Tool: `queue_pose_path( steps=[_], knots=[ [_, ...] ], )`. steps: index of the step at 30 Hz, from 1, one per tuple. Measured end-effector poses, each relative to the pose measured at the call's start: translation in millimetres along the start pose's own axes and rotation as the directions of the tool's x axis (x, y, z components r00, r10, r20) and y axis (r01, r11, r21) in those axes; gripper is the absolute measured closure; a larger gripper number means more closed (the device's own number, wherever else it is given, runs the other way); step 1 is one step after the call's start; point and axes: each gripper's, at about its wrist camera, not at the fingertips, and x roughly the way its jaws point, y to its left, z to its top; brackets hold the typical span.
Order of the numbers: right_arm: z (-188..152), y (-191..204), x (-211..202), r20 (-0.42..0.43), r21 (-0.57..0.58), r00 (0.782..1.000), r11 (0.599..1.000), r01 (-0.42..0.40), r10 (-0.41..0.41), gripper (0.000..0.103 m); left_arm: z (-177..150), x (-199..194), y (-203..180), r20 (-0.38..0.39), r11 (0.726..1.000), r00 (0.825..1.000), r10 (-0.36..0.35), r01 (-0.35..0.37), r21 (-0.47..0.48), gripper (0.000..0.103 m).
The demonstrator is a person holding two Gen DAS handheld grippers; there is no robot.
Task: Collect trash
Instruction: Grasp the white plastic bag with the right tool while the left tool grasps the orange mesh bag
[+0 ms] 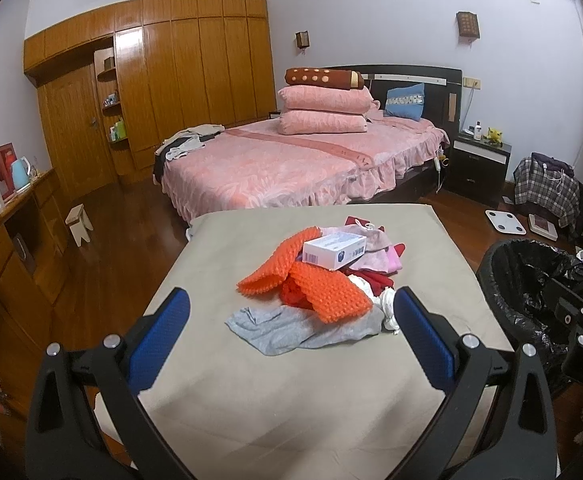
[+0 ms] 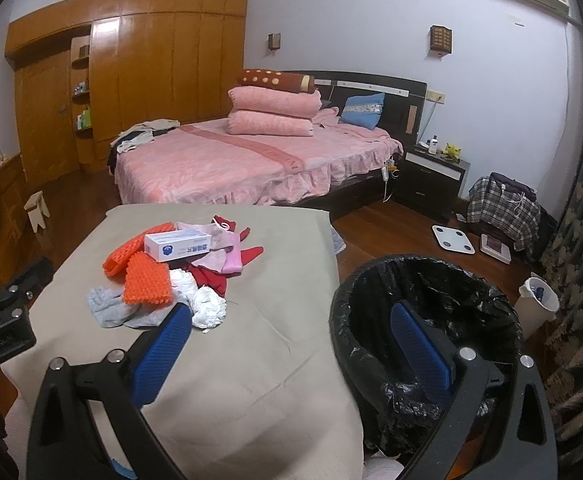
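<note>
Nearest: two grippers, each with two blue-padded fingers.
- Left gripper (image 1: 291, 308): jaws spread wide, nothing between them, held above the near part of the table.
- Right gripper (image 2: 291, 326): jaws spread wide, nothing held; one finger over the table edge, the other over the mouth of the bin.

One table (image 1: 291, 400), covered in a beige cloth.

One pile at the table's middle, made up of:
- one grey cloth (image 1: 291, 330), nearest, flat on the table;
- one crumpled white wad (image 2: 208, 307), at the pile's near right edge, touching the grey cloth;
- two orange knobbly pads (image 1: 323, 292), overlapping;
- one white carton with blue print (image 1: 335, 251), resting on top of the pile;
- red and pink cloth pieces (image 2: 227, 258) behind and to the right; number cannot be told.

One bin lined with a black bag (image 2: 431, 320), just beside the table's right edge.

One small white pail (image 2: 539, 300), on the floor further right.

Two flat scales (image 2: 452, 239), side by side on the wooden floor.

One low stool (image 1: 79, 224), on the left.

One bed with pink cover (image 1: 291, 160), far, bearing two folded pink quilts, one brown dotted bolster and one blue cushion.

One dark nightstand (image 1: 479, 160), right of the bed.

One wooden wardrobe wall (image 1: 171, 72), far left.
</note>
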Motion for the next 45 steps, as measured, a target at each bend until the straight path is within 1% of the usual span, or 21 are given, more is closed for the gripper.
queue_pose_path(
  steps=[8, 11, 14, 15, 17, 18, 20, 23, 25, 28, 31, 32, 34, 35, 36, 37, 38, 39, 41, 43, 45],
  knots=[
    [1.6, 11.6, 24.8, -0.003, -0.016, 1.0, 1.0, -0.015, 0.015, 0.006, 0.5, 16.5, 11.8, -0.02, 1.0, 1.0, -0.005, 0.005, -0.004, 0.005],
    [2.1, 16.8, 43.4, -0.016, -0.019, 0.999, 0.999, -0.029, 0.029, 0.01, -1.4, 29.6, 22.0, -0.034, 1.0, 0.999, -0.001, 0.0, -0.028, 0.005],
    [2.3, 24.5, 65.7, -0.036, -0.02, 0.998, 0.998, -0.053, 0.053, 0.014, -4.9, 47.1, 32.1, -0.04, 0.999, 0.999, 0.023, -0.024, -0.039, 0.005],
    [1.3, 27.2, 73.2, -0.042, -0.023, 0.997, 0.998, -0.059, 0.058, 0.017, -7.4, 58.7, 36.9, -0.046, 0.998, 0.998, 0.042, -0.043, -0.037, 0.005],
    [-1.1, 35.7, 93.2, -0.067, -0.034, 0.995, 0.997, -0.073, 0.071, 0.019, -10.9, 75.1, 42.7, -0.059, 0.997, 0.996, 0.069, -0.071, -0.033, 0.005],
    [-1.9, 39.8, 101.0, -0.076, -0.037, 0.994, 0.996, -0.081, 0.078, 0.021, -11.6, 76.9, 43.9, -0.06, 0.997, 0.996, 0.071, -0.073, -0.033, 0.005],
    [-5.6, 49.5, 120.5, -0.104, -0.046, 0.991, 0.995, -0.094, 0.088, 0.023, -15.3, 93.1, 51.4, -0.069, 0.997, 0.995, 0.066, -0.069, -0.045, 0.005],
    [-11.4, 63.1, 146.0, -0.147, -0.054, 0.984, 0.992, -0.111, 0.102, 0.027, -18.3, 107.1, 58.9, -0.083, 0.994, 0.993, 0.082, -0.088, -0.06, 0.005],
    [-15.5, 69.7, 158.4, -0.173, -0.054, 0.978, 0.99, -0.129, 0.118, 0.029, -19.5, 117.2, 60.9, -0.104, 0.995, 0.99, 0.09, -0.095, -0.043, 0.005],
    [-23.4, 81.5, 176.8, -0.211, -0.059, 0.968, 0.986, -0.153, 0.137, 0.034, -21.5, 123.1, 60.0, -0.113, 0.995, 0.989, 0.091, -0.094, -0.021, 0.005],
    [-29.5, 87.9, 188.7, -0.239, -0.069, 0.961, 0.985, -0.158, 0.138, 0.038, -22.1, 127.5, 59.5, -0.105, 0.997, 0.992, 0.071, -0.074, -0.021, 0.005],
    [-32.3, 90.5, 193.5, -0.249, -0.075, 0.959, 0.985, -0.156, 0.133, 0.04, -21.2, 130.0, 59.2, -0.109, 0.998, 0.992, 0.057, -0.059, -0.019, 0.005],
    [-35.6, 92.5, 199.7, -0.262, -0.077, 0.955, 0.983, -0.165, 0.139, 0.044, -22.3, 133.8, 57.6, -0.111, 0.998, 0.992, 0.053, -0.055, -0.015, 0.005],
    [-36.8, 93.7, 201.3, -0.266, -0.076, 0.952, 0.981, -0.178, 0.152, 0.048, -21.5, 134.0, 57.1, -0.114, 0.999, 0.993, 0.028, -0.029, -0.013, 0.005],
    [-37.4, 95.0, 202.2, -0.272, -0.076, 0.947, 0.978, -0.196, 0.169, 0.057, -21.6, 134.6, 55.3, -0.113, 1.0, 0.993, 0.026, -0.027, -0.013, 0.005],
    [-37.4, 95.2, 201.8, -0.277, -0.073, 0.943, 0.974, -0.213, 0.185, 0.062, -21.5, 134.6, 54.7, -0.112, 1.0, 0.993, 0.022, -0.023, -0.014, 0.005],
    [-37.7, 96.6, 201.3, -0.283, -0.065, 0.935, 0.969, -0.24, 0.213, 0.066, -20.8, 133.1, 53.7, -0.107, 1.0, 0.994, 0.011, -0.012, -0.011, 0.005],
    [-37.4, 97.5, 200.7, -0.284, -0.066, 0.934, 0.968, -0.244, 0.216, 0.069, -21.1, 133.5, 52.5, -0.107, 1.0, 0.994, 0.011, -0.012, -0.01, 0.006],
    [-37.6, 96.7, 197.0, -0.281, -0.067, 0.931, 0.963, -0.26, 0.232, 0.072, -21.0, 133.7, 48.9, -0.105, 1.0, 0.994, 0.015, -0.015, -0.005, 0.011],
    [-35.1, 90.5, 191.6, -0.269, -0.054, 0.933, 0.964, -0.262, 0.238, 0.074, -21.1, 135.1, 43.9, -0.116, 1.0, 0.993, 0.023, -0.023, 0.001, 0.03],
    [-31.8, 84.5, 183.3, -0.247, -0.056, 0.943, 0.968, -0.245, 0.224, 0.074, -21.2, 138.3, 40.7, -0.139, 1.0, 0.99, 0.016, -0.016, 0.004, 0.034]
  ],
)
